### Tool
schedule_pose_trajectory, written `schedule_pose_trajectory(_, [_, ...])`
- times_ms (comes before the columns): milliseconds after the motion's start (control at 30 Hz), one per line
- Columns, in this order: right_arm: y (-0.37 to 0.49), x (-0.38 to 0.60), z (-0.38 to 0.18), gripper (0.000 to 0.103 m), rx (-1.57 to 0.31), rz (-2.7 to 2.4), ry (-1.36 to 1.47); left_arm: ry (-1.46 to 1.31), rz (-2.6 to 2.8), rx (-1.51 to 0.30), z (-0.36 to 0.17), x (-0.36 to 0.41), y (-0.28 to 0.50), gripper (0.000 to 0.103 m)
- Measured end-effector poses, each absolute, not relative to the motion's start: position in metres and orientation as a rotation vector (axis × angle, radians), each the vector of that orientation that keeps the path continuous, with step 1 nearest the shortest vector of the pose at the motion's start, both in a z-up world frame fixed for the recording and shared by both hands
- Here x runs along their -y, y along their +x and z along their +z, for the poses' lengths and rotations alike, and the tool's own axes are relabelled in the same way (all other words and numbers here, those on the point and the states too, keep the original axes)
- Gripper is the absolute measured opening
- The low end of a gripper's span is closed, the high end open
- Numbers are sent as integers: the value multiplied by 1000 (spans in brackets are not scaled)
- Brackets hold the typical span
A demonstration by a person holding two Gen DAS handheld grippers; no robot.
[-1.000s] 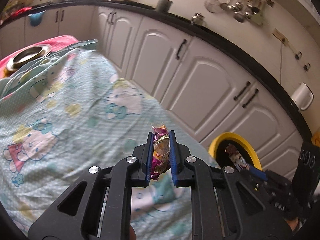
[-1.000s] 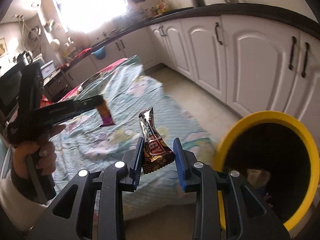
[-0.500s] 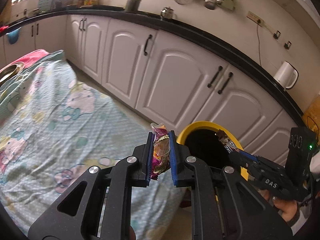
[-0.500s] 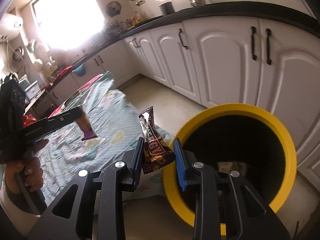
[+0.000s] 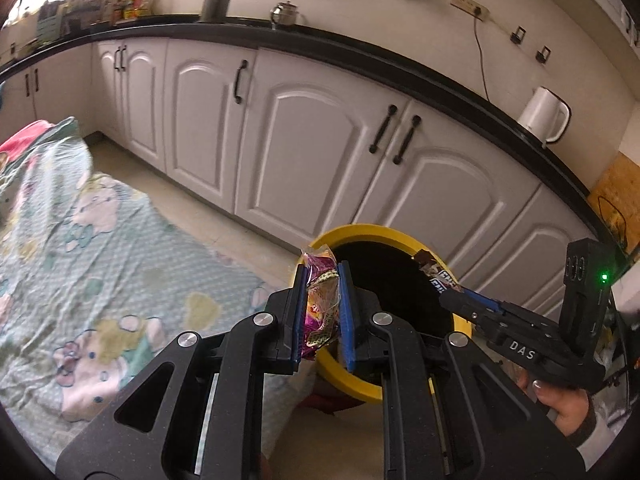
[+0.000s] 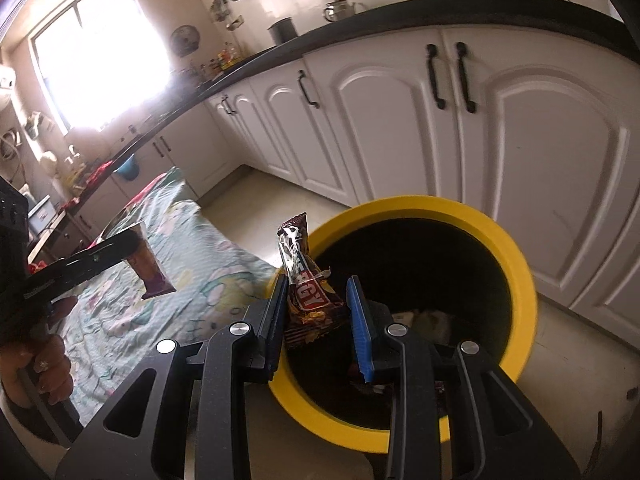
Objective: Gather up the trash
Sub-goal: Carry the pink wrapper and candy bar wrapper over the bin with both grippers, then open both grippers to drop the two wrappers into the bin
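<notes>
My left gripper [image 5: 323, 280] is shut on a purple and yellow snack wrapper [image 5: 320, 300], held at the near left rim of the yellow bin [image 5: 348, 380]. My right gripper [image 6: 318, 292] holds a brown chocolate bar wrapper [image 6: 304, 284] over the bin's [image 6: 516, 264] left rim; its jaws stand a little wider than before, the wrapper leaning on the left pad. The bin's black inside holds some trash [image 6: 428, 320] at the bottom. The right gripper [image 5: 452, 292] with its wrapper [image 5: 438, 276] shows in the left view; the left gripper [image 6: 136, 246] shows in the right view.
A table under a pale green cartoon cloth [image 5: 80, 264] lies to the left of the bin. White cabinet doors [image 5: 316, 152] under a black counter stand behind it, with a white kettle [image 5: 542, 114] on top. Beige tiled floor [image 6: 560, 352] surrounds the bin.
Both grippers have moved from over the cloth to the yellow bin, carrying their wrappers. The right gripper's jaws have widened a little around the chocolate wrapper.
</notes>
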State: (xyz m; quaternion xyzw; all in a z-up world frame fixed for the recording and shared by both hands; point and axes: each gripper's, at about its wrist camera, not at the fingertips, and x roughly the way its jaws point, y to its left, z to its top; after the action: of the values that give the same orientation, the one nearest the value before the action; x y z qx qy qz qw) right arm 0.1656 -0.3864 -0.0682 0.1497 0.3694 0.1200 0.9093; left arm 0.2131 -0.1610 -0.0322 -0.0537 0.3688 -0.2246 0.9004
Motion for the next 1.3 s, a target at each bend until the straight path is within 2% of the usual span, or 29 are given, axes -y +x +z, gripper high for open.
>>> schedule_pose_trajectory(533, [160, 423, -91, 28, -803, 154, 371, -67, -574, -809, -53, 217, 211, 10])
schedule_pose_trajectory(833, [160, 435, -100, 31, -825, 139, 404, -61, -617, -868, -73, 238, 221, 15])
schedule_pose_trajectory(933, [160, 440, -100, 34, -821, 128, 419, -51, -611, -877, -76, 242, 226, 24])
schedule_pose_trajectory(1100, [154, 451, -96, 48, -795, 101, 441, -59, -576, -878, -73, 236, 230, 55])
schedule_pose_trajectory(1133, [152, 451, -96, 48, -791, 97, 445, -56, -571, -873, -72, 233, 230, 58])
schedule_pose_trajectory(1200, [150, 455, -93, 50, -782, 82, 446, -50, -551, -865, -68, 227, 228, 70])
schedule_pose_trajectory(1300, [141, 453, -85, 62, -759, 66, 428, -45, -528, -844, -61, 216, 223, 84])
